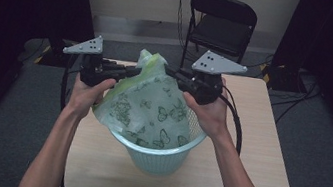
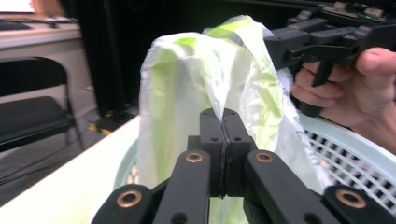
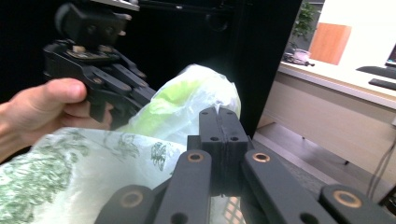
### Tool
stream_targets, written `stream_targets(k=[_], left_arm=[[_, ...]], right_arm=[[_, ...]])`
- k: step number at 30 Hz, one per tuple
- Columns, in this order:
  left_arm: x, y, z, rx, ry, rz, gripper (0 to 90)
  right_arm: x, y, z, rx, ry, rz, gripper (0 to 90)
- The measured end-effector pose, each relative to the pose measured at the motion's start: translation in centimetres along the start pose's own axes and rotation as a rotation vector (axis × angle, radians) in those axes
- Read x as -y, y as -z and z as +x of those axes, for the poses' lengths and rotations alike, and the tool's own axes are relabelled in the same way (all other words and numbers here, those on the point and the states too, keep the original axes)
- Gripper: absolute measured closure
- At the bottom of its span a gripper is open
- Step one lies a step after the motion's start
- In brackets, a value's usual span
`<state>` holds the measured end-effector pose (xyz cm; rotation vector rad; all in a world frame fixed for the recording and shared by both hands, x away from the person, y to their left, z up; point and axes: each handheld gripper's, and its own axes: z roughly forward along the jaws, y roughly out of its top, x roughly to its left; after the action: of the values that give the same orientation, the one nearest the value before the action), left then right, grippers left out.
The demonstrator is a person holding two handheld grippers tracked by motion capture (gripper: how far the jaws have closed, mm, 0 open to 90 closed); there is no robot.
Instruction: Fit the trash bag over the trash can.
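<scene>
Both tongs, left (image 1: 130, 71) and right (image 1: 170, 72), are clenched on the butterfly-print plastic bag (image 1: 152, 109) in the mesh wastebasket (image 1: 164, 156). The film looks thin, limp and slippery, so it likely tears under sharp pulls. Best hold is the bunched top edge.

Basket (image 1: 164, 156) on the bench (image 1: 256, 153), near its front middle. Bag (image 1: 152, 106) inside the basket, rising above the rim, top bunched behind. Left tongs (image 1: 133, 71) at the bag's top from the left, right tongs (image 1: 169, 71) from the right. Chair (image 1: 221, 26) behind the bench, on the floor.
</scene>
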<state>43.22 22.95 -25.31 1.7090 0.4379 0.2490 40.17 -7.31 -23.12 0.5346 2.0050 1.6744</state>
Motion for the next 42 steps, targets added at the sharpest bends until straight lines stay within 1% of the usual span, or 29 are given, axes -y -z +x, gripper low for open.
stream_targets(k=[1, 2, 3, 4, 8, 9, 10, 15, 16, 17, 18, 20, 21, 22, 24, 26, 27, 28, 29, 30, 34, 35, 36, 37, 38, 39, 40, 41, 42], left_arm=[[0.0, 0.3, 0.0, -0.013, 0.004, -0.013, 90.0], [-0.2, 1.0, 0.1, -0.037, 0.005, -0.026, 90.0], [-0.2, 1.0, 0.1, -0.037, 0.005, -0.026, 90.0], [-0.2, 1.6, 0.1, -0.057, 0.0, -0.034, 90.0], [-0.1, 3.5, 0.0, -0.088, 0.001, -0.074, 90.0], [0.1, 4.2, 0.0, -0.105, 0.002, -0.087, 90.0], [0.1, 4.2, 0.0, -0.105, 0.002, -0.087, 90.0], [1.2, 6.3, -0.1, -0.15, 0.015, -0.118, 90.0], [1.4, 6.6, -0.1, -0.155, 0.015, -0.12, 90.0], [1.5, 7.0, -0.1, -0.16, 0.018, -0.126, 90.0], [1.8, 7.6, -0.2, -0.175, 0.018, -0.129, 90.0], [2.1, 8.3, -0.3, -0.194, 0.017, -0.13, 90.0], [2.4, 8.7, -0.4, -0.206, 0.02, -0.133, 90.0], [2.6, 8.9, -0.4, -0.206, 0.022, -0.132, 90.0], [2.9, 8.9, -0.2, -0.187, 0.026, -0.118, 90.0], [3.1, 8.4, -0.2, -0.172, 0.027, -0.1, 89.7], [3.0, 8.0, -0.2, -0.15, 0.011, -0.093, 84.7], [2.9, 7.6, -0.4, -0.135, 0.004, -0.092, 75.4], [2.6, 7.2, -0.5, -0.154, -0.009, -0.086, 66.8], [2.3, 7.0, -0.6, -0.166, -0.006, -0.084, 56.9], [0.8, 6.6, -0.1, -0.162, 0.018, -0.129, 36.0], [0.8, 6.6, -0.1, -0.162, 0.018, -0.129, 35.0], [0.7, 6.2, 0.2, -0.161, 0.03, -0.109, 35.0], [0.7, 5.7, 0.4, -0.171, 0.034, -0.084, 33.6], [1.0, 5.2, 0.8, -0.183, 0.047, -0.052, 33.6], [1.7, 4.6, 1.3, -0.188, 0.071, -0.012, 34.0], [1.7, 4.6, 1.3, -0.188, 0.071, -0.012, 35.3], [2.9, 4.4, 1.8, -0.188, 0.105, -0.006, 38.7], [2.9, 4.4, 1.8, -0.188, 0.105, -0.006, 43.6]], right_arm=[[0.1, 0.1, -0.1, 0.005, 0.0, 0.001, 90.0], [0.3, 0.7, -0.5, 0.022, -0.003, 0.004, 90.0], [0.4, 1.0, -0.7, 0.03, -0.005, 0.005, 90.0], [0.4, 1.0, -0.7, 0.03, -0.005, 0.005, 90.0], [1.3, 2.8, -2.0, 0.072, -0.026, -0.002, 90.0], [1.9, 3.4, -2.4, 0.089, -0.039, 0.003, 90.0], [1.9, 3.4, -2.4, 0.089, -0.039, 0.003, 90.0], [3.6, 4.9, -3.5, 0.125, -0.064, 0.013, 90.0], [4.5, 5.6, -4.0, 0.145, -0.078, 0.02, 90.0], [4.5, 5.6, -4.0, 0.145, -0.078, 0.02, 90.0], [4.8, 5.8, -4.2, 0.154, -0.083, 0.024, 90.0], [5.7, 6.7, -4.8, 0.183, -0.11, 0.029, 90.0], [6.5, 7.6, -5.3, 0.209, -0.13, 0.027, 90.0], [6.5, 7.6, -5.3, 0.209, -0.13, 0.027, 90.0], [7.1, 8.1, -5.6, 0.219, -0.148, 0.031, 90.0], [7.3, 8.1, -5.4, 0.218, -0.143, 0.035, 90.0], [7.3, 8.1, -5.4, 0.215, -0.14, 0.036, 90.0], [7.3, 7.9, -5.2, 0.206, -0.133, 0.034, 90.0], [7.3, 7.8, -5.1, 0.197, -0.124, 0.032, 90.0], [7.2, 7.6, -4.9, 0.187, -0.117, 0.034, 90.0], [6.8, 7.3, -4.4, 0.17, -0.097, 0.038, 90.0], [6.8, 7.3, -4.4, 0.17, -0.097, 0.038, 90.0], [6.8, 7.3, -4.3, 0.169, -0.093, 0.038, 90.0], [6.8, 7.3, -4.1, 0.162, -0.086, 0.038, 90.0], [6.8, 7.3, -4.1, 0.162, -0.086, 0.038, 90.0], [6.9, 7.4, -4.0, 0.162, -0.083, 0.035, 90.0], [6.9, 7.4, -4.0, 0.162, -0.083, 0.035, 90.0], [7.0, 7.6, -3.9, 0.159, -0.077, 0.039, 90.0], [7.0, 7.6, -3.9, 0.159, -0.077, 0.039, 90.0]])
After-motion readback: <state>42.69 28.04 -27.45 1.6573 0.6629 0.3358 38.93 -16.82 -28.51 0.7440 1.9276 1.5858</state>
